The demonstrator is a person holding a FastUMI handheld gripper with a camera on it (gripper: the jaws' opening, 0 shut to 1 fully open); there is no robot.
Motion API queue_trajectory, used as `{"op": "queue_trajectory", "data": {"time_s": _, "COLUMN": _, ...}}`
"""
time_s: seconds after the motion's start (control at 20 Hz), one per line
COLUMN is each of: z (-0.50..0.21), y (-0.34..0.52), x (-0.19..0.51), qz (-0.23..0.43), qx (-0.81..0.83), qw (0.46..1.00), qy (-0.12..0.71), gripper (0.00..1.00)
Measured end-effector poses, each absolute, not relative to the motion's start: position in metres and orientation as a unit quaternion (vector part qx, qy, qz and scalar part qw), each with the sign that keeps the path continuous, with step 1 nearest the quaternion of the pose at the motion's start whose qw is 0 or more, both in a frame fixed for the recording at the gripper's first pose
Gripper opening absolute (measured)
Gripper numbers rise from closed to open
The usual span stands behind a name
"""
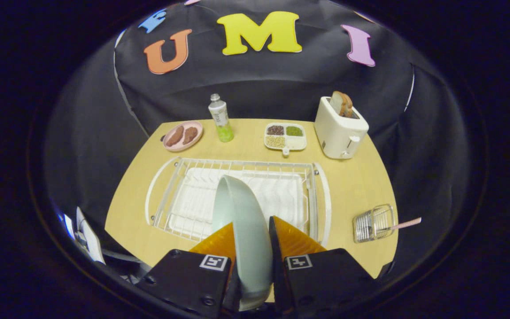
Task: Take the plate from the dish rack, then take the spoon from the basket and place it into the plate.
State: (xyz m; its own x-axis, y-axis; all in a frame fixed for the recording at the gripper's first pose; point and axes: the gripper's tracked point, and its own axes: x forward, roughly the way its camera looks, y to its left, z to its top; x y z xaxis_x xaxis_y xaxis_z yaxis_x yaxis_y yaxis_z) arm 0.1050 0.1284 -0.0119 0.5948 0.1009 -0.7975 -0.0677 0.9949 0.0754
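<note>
1. Pale green and glossy, the plate stands on edge between the fingers of the gripper, over the near side of the white wire dish rack. Both fingers press its faces, so we read the claw as clamped on it.
2. We judge it stiff, smooth and likely breakable; the slick glaze could slip in an edge-on grip. The hold near the rim looks right, and a firm squeeze should be kept.
3. The spoon shows as a pinkish handle poking right from the small wire basket, near right on the wooden table; its bowl is hidden.
4. The plate's lower rim is cut off behind the gripper body; we cannot tell whether it touches the rack.
</note>
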Motion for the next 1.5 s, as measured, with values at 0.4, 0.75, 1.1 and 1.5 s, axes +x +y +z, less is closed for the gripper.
{"op": "queue_trajectory", "data": {"time_s": 0.4, "z": -0.091, "y": 0.098, "x": 0.016, "qz": 0.063, "qx": 0.115, "qw": 0.888, "qy": 0.441, "gripper": 0.35}}
{"op": "queue_trajectory", "data": {"time_s": 0.75, "z": -0.171, "y": 0.070, "x": -0.013, "qz": 0.053, "qx": 0.233, "qw": 0.860, "qy": 0.451, "gripper": 0.34}}
{"op": "queue_trajectory", "data": {"time_s": 1.1, "z": -0.190, "y": 0.065, "x": -0.002, "qz": 0.068, "qx": 0.285, "qw": 0.848, "qy": 0.442, "gripper": 0.35}}
{"op": "queue_trajectory", "data": {"time_s": 1.5, "z": -0.197, "y": 0.050, "x": 0.013, "qz": 0.072, "qx": 0.295, "qw": 0.851, "qy": 0.428, "gripper": 0.47}}
